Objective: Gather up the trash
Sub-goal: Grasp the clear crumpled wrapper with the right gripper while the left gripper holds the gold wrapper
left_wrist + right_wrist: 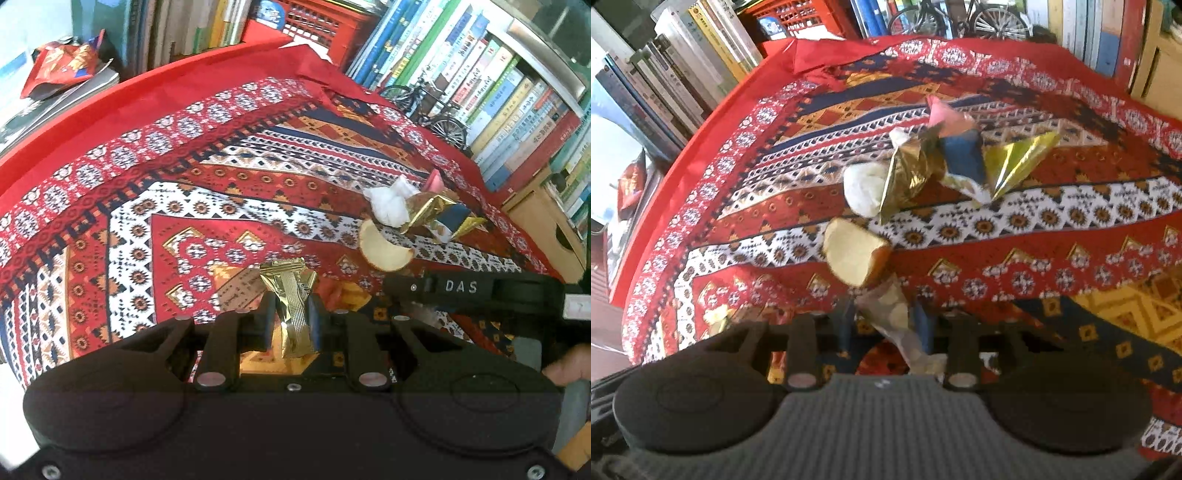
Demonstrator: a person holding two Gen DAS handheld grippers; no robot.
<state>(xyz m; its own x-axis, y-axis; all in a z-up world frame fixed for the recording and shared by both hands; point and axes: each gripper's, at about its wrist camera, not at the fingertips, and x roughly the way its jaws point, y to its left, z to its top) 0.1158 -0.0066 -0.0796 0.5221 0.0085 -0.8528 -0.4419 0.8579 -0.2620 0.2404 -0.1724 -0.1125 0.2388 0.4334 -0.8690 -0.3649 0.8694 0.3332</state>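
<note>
My left gripper (pixel 291 317) is shut on a gold foil wrapper (pixel 293 306), held just above the patterned red tablecloth (pixel 147 206). In the right wrist view my right gripper (pixel 884 321) is shut on a clear crinkled wrapper (pixel 897 325). Ahead of it lies a pile of trash: a pale peel piece (pixel 855 256), a white crumpled tissue (pixel 864 188), a gold foil wrapper (pixel 908 173), a blue packet (pixel 962 158), a pink scrap (pixel 947 114) and a gold triangle wrapper (pixel 1015 162). The same pile (pixel 413 210) shows in the left wrist view at right, beyond my right gripper's black body (pixel 469 288).
Rows of books (pixel 498 85) line the far and right sides. A small model bicycle (pixel 432 107) stands at the cloth's far edge. A red crate (pixel 317 26) sits behind. A crumpled red snack bag (pixel 62 62) lies on magazines at far left. A wooden box (pixel 543 225) stands right.
</note>
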